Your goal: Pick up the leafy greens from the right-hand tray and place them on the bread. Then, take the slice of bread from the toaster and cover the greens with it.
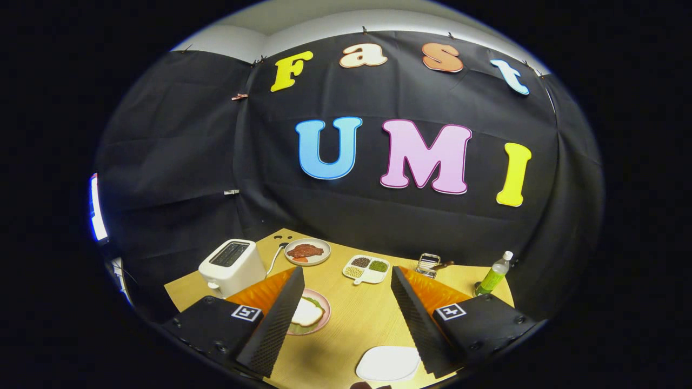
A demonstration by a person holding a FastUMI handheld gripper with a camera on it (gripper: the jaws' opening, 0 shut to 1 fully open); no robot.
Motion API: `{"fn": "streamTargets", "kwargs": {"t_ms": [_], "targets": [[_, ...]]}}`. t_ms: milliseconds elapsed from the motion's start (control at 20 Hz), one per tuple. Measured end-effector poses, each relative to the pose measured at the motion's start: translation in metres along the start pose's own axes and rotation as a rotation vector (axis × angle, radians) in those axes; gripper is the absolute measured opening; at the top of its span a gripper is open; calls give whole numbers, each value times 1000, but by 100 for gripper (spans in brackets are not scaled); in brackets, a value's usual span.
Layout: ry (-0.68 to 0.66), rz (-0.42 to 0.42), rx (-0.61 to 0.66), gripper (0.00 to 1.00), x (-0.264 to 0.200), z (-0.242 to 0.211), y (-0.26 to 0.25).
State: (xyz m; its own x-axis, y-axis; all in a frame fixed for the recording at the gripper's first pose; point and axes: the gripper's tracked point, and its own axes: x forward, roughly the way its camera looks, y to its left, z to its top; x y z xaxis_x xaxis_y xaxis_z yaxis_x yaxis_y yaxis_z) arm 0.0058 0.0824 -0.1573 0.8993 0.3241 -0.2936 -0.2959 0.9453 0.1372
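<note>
Gripper [346,319] spread wide, empty, above table [351,319]; bread [306,312] over greens on plate [323,319] beside toaster [232,266].

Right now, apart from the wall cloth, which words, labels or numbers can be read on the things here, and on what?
Green bottle, label: too small to read.
Square markers on the gripper: coded patterns, no words.
Toaster: no text that I can see.
The jaws stand open, with nothing held between them.

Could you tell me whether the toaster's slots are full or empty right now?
Cannot tell: the toaster's slots look dark from here. The gripper is open.
</note>
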Motion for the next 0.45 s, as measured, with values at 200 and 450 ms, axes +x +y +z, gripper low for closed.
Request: {"fn": "streamTargets", "kwargs": {"t_ms": [200, 450], "targets": [[7, -2, 6, 100, 0, -1, -2], [2, -4, 10, 100, -2, 2, -3]]}}
